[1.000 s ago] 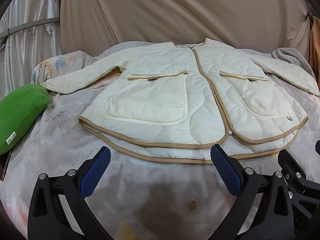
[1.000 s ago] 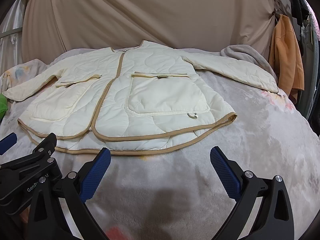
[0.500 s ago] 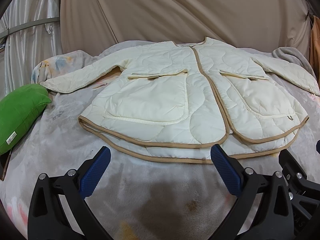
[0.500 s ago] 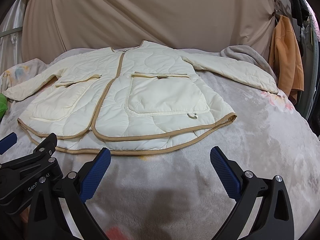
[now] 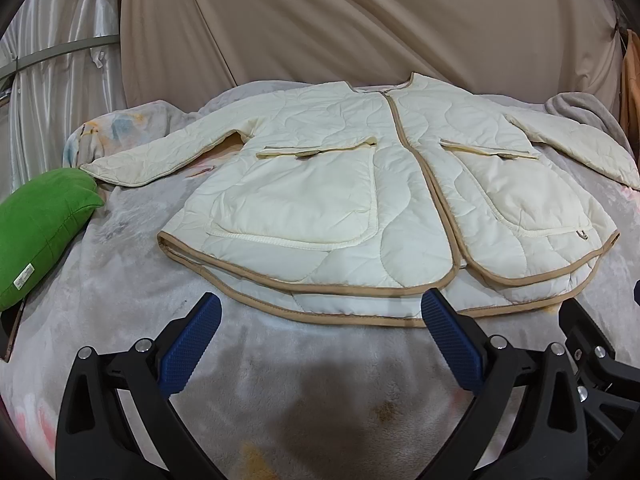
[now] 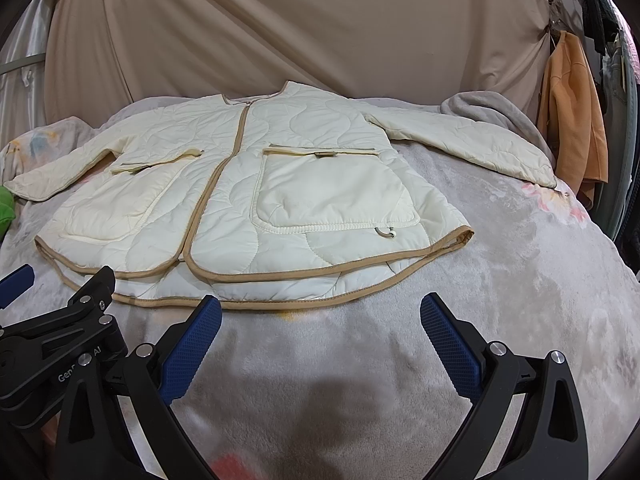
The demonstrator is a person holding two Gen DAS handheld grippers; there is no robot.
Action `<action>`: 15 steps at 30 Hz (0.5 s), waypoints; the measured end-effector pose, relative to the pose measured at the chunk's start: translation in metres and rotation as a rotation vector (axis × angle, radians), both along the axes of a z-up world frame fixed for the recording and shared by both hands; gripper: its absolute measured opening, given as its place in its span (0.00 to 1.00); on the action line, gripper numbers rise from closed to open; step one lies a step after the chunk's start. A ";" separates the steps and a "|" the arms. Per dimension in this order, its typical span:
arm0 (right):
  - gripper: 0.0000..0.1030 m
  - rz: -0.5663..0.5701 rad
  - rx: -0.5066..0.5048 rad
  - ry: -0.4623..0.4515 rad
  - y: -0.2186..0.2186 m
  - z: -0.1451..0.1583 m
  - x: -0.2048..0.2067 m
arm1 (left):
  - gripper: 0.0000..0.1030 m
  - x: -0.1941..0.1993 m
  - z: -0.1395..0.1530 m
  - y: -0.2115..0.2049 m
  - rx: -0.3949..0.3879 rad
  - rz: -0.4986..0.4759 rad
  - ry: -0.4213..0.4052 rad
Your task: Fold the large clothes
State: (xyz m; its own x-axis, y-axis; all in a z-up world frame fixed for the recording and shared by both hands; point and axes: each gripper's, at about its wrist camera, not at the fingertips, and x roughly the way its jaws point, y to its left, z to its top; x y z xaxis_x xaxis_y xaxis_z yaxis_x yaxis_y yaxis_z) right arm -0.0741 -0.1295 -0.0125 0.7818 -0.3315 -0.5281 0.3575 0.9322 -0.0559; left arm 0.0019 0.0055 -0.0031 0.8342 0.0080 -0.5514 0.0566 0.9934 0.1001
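Observation:
A cream quilted jacket [image 5: 360, 200] with tan trim lies flat and face up on a grey blanket, both sleeves spread out to the sides; it also shows in the right wrist view [image 6: 248, 200]. My left gripper [image 5: 320, 320] is open and empty, just short of the jacket's hem near its left half. My right gripper [image 6: 320, 320] is open and empty, just short of the hem near its right half. The left gripper's body shows at the lower left of the right wrist view [image 6: 60, 352].
A green cushion [image 5: 40, 224] lies at the left edge of the grey blanket [image 5: 120, 280]. An orange garment [image 6: 572, 120] hangs at the right. A grey towel [image 6: 480, 108] lies behind the right sleeve. A beige drape [image 5: 360, 20] hangs behind.
Both views have shifted very slightly; the jacket and both open grippers stay almost where they were.

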 end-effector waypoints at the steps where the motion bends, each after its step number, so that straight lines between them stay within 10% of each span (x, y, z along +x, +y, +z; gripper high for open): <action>1: 0.95 0.000 0.000 0.000 0.000 0.000 0.000 | 0.95 0.000 0.000 0.001 0.000 0.000 0.001; 15: 0.95 -0.001 0.000 0.006 0.000 -0.001 0.002 | 0.95 0.004 0.003 -0.002 0.025 0.009 -0.013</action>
